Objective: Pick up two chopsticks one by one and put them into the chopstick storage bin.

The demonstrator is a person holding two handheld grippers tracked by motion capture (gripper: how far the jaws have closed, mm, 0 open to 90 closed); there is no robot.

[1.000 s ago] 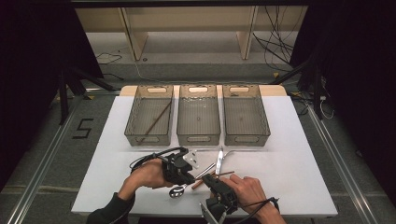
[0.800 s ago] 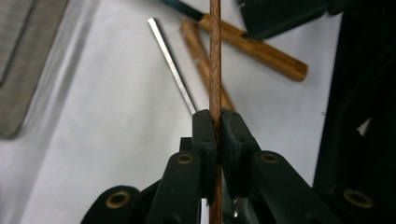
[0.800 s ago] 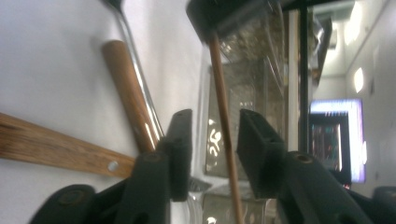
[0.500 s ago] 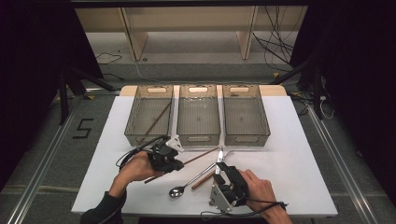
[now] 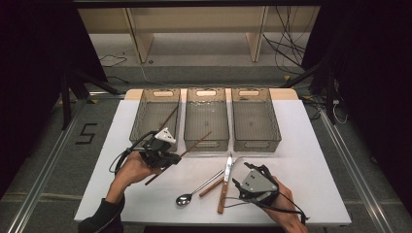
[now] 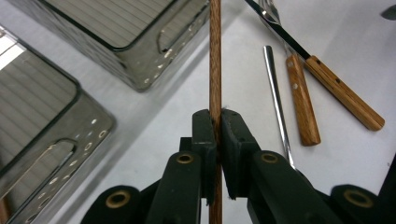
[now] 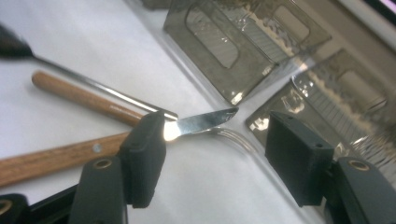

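Left gripper (image 5: 167,159) holds a wooden chopstick (image 5: 194,144), jaws pinched narrow on it a little below mid-length. In the left gripper view the chopstick (image 6: 215,56) runs straight up between the pads (image 6: 204,135), its long axis in line with the jaws. From the high view the stick lies on a diagonal: upper tip points up and to the right, over the near wall of the middle bin (image 5: 206,143); lower tip points down-left, over the white table (image 5: 316,160) beside the person's left hand (image 5: 131,170). The stick looks lifted off the table, carried just in front of the gap between the left bin (image 5: 141,111) and the middle bin. A second chopstick (image 5: 168,116) lies on a diagonal inside the left bin.

Right gripper (image 5: 240,182) sits well in front of the middle bin and to its right, jaws wide and just been opening, nothing pressed between them. In the right gripper view the knife (image 7: 201,122) blade tip shows between the jaws, lying on the table, pads clear of it. Knife (image 5: 226,182) has its wooden handle toward the person and its blade pointing toward the bins. Fork (image 5: 214,184) and spoon (image 5: 187,196) lie just left of the knife, in front of the middle bin. Right bin (image 5: 277,124) stands to the right of the middle bin.
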